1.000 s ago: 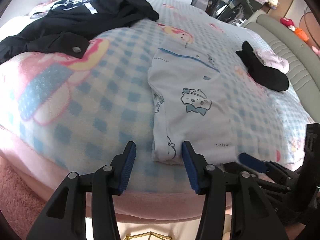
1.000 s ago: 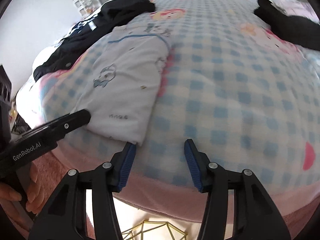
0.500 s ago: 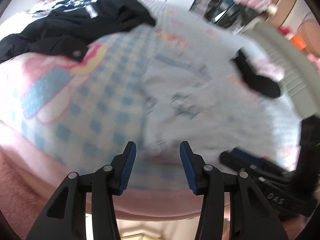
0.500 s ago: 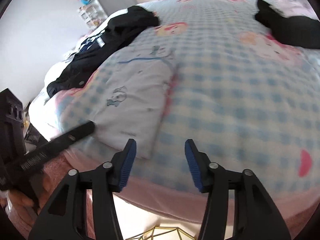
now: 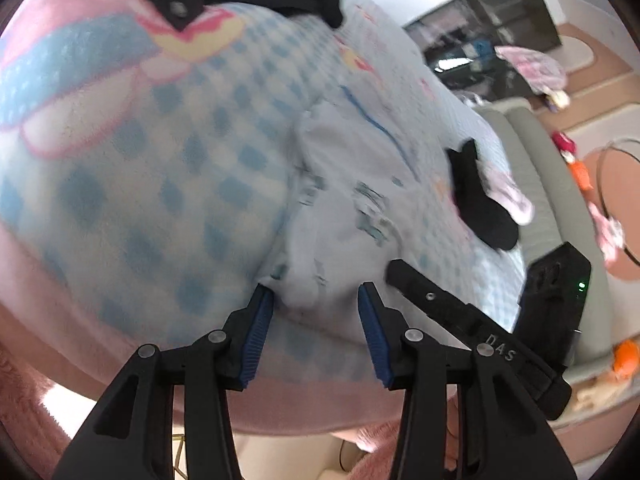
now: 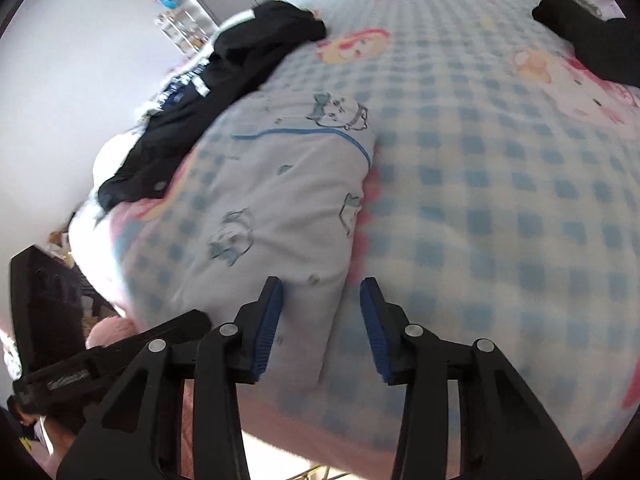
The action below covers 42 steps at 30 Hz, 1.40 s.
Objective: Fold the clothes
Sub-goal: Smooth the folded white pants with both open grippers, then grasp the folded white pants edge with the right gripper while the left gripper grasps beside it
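Two pairs of tongs work the near edge of a pale printed garment [image 6: 288,200] lying partly folded on a checked blanket [image 6: 500,220]. On the left gripper [image 5: 316,316], the jaws are closing with the garment's near left corner bunched between the blue pads [image 5: 260,328]; the cloth sits in the gap, but blur hides whether the pads press it yet. On the right gripper [image 6: 321,316], the jaws are closing too, straddling the near right corner, and the pads there look not quite on the cloth.

Beyond the garment, a black jacket [image 6: 224,92] sprawls at the far left of the bed, and a dark sock [image 5: 480,200] lies well apart to the right.

The risk, as I judge it, is an uneven grab: one pair may catch only the top layer, or pinch the blanket along with the cloth. Lifting then would pull the fold open or drag the bedding up.
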Motion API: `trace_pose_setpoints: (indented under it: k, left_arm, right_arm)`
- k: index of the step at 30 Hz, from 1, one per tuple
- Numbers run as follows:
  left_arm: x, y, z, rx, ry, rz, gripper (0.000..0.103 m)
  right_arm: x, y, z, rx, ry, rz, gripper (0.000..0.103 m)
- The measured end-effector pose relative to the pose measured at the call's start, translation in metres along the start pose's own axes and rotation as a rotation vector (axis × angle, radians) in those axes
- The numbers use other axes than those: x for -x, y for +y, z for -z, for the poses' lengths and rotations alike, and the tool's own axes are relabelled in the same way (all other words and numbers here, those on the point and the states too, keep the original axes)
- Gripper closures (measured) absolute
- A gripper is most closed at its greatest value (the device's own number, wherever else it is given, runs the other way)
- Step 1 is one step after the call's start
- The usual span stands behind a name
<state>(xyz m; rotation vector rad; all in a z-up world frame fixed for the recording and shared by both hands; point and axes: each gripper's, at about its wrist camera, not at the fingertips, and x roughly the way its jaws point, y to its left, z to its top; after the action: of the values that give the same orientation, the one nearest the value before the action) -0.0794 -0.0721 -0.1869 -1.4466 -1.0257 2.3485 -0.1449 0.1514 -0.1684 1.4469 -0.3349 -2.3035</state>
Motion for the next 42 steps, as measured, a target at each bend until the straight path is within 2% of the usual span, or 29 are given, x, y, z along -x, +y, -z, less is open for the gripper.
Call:
trace_pose_setpoints:
  k: [1,2,4,7,9,11,13,14,16,18,19,24,28,29,33,35,39,42]
  left_arm:
    - [-0.002,0.0,-0.001,-0.004,-0.004,-0.028,0.072]
    - [-0.001,-0.002,0.0,-0.023,-0.011,-0.047,0.076]
    - [0.007,-0.007,-0.002,-0.062,-0.04,-0.066,0.08]
    - [0.024,-0.011,-0.013,-0.098,-0.099,-0.111,0.081]
    - [0.042,-0.01,-0.023,-0.106,-0.167,-0.151,0.081]
    - [0.052,-0.004,-0.032,-0.106,-0.165,-0.155,0.081]
    - [0.052,0.009,-0.037,-0.058,-0.102,-0.089,0.078]
    - [0.05,0.012,-0.035,-0.053,-0.091,-0.074,0.073]
    - [0.045,0.017,-0.029,-0.047,-0.072,-0.054,0.061]
    - [0.03,0.012,-0.022,-0.036,-0.054,-0.036,0.06]
    - [0.018,0.005,-0.019,-0.037,-0.046,-0.044,0.06]
    - [0.007,-0.001,-0.017,-0.02,-0.042,-0.077,0.06]
    - [0.012,0.01,-0.012,0.047,-0.03,-0.073,0.058]
    - [0.011,0.011,-0.011,0.046,-0.026,-0.072,0.058]
    - [0.008,0.007,-0.018,0.003,-0.014,-0.078,0.063]
    - [0.007,0.004,-0.026,-0.021,-0.006,-0.075,0.065]
    - [0.005,-0.009,-0.043,-0.095,-0.004,-0.075,0.065]
    - [0.005,-0.022,-0.058,-0.149,-0.005,-0.076,0.065]
  right_arm:
    - [-0.002,-0.002,-0.001,-0.005,0.004,0.003,0.066]
    - [-0.004,-0.002,-0.001,-0.007,0.011,-0.002,0.076]
    - [-0.004,0.002,0.001,-0.001,0.017,-0.015,0.078]
    - [0.006,0.015,0.008,0.025,0.005,-0.043,0.082]
    - [0.009,0.029,0.011,0.027,0.036,-0.121,0.082]
    - [0.015,0.043,0.014,0.048,0.062,-0.18,0.082]
    - [0.026,0.046,0.014,0.063,0.047,-0.164,0.082]
    - [0.033,0.042,0.011,0.056,0.022,-0.136,0.081]
    - [0.05,0.022,0.001,0.02,-0.053,-0.056,0.076]
    - [0.059,0.002,-0.013,-0.027,-0.115,-0.009,0.051]
    - [0.058,-0.006,-0.022,-0.043,-0.126,-0.004,0.048]
    - [0.023,-0.017,-0.061,-0.034,-0.055,0.001,0.047]
    - [-0.007,-0.006,-0.068,0.043,0.017,-0.027,0.041]
    - [-0.012,-0.002,-0.066,0.061,0.033,-0.024,0.041]
    - [-0.002,0.012,-0.052,0.122,0.004,-0.027,0.06]
    - [0.005,0.011,-0.045,0.101,0.017,-0.024,0.064]
    - [0.033,0.009,-0.021,0.03,0.047,-0.044,0.069]
    - [0.055,0.018,0.001,0.023,0.057,-0.049,0.069]
